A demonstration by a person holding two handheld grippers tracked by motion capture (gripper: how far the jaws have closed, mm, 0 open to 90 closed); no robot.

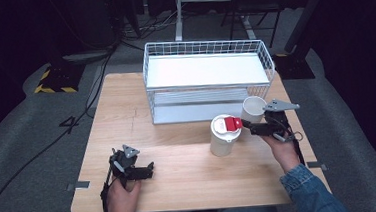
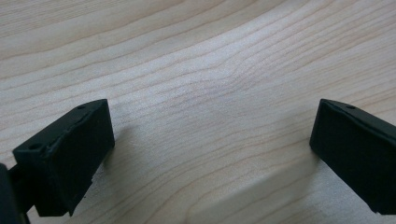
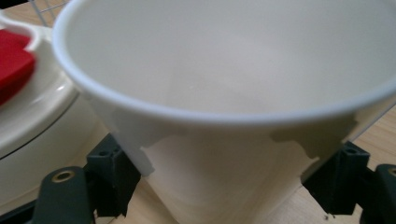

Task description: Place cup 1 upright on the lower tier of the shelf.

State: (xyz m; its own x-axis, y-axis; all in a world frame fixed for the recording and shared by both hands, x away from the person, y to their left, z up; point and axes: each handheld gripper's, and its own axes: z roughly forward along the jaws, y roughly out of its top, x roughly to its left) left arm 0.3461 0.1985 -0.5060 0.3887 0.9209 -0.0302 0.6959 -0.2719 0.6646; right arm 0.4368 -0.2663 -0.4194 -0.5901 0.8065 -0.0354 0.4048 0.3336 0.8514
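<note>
The open-topped white paper cup (image 3: 224,140) is already pinched between the right gripper's (image 1: 257,122) jaws, just beside the lidded white cup with a red tab (image 1: 224,134), so setting it down remains, while the left gripper (image 2: 212,154) rests spread, empty, on the wooden tabletop (image 2: 210,70).

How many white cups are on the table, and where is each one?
2. A lidded cup with a red tab stands in front of the wire basket. An open cup is right of it, gripped by the right tool.
</note>
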